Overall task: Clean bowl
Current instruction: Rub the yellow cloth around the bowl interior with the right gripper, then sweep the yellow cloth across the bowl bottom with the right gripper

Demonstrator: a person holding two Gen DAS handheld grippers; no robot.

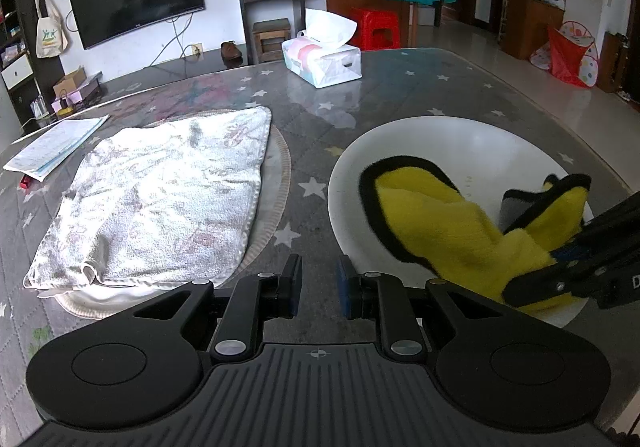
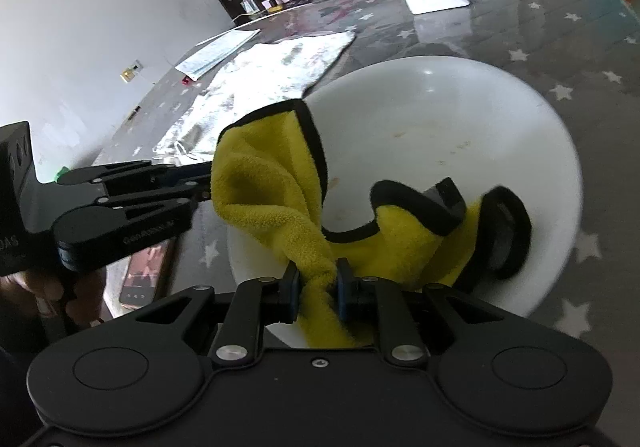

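A white bowl [image 1: 440, 143] [image 2: 460, 119] stands on the grey star-patterned table [image 1: 312, 119], with a few small stains on its inside. A yellow cloth with black edging [image 1: 432, 215] [image 2: 272, 183] lies bunched inside it and over its near rim. My right gripper [image 2: 318, 283] [image 1: 532, 271] is shut on a twisted fold of that cloth above the bowl's near edge. My left gripper [image 1: 320, 281] hovers just left of the bowl's rim, jaws narrowed to a small gap with only table showing between them. In the right wrist view its fingers [image 2: 176, 183] end behind the cloth.
A white patterned towel [image 1: 160, 199] lies on a round mat left of the bowl. A tissue pack [image 1: 320, 63] sits at the table's far side and papers [image 1: 52, 147] at the far left. A phone [image 2: 144, 275] lies near the front edge, beside a hand [image 2: 44, 287].
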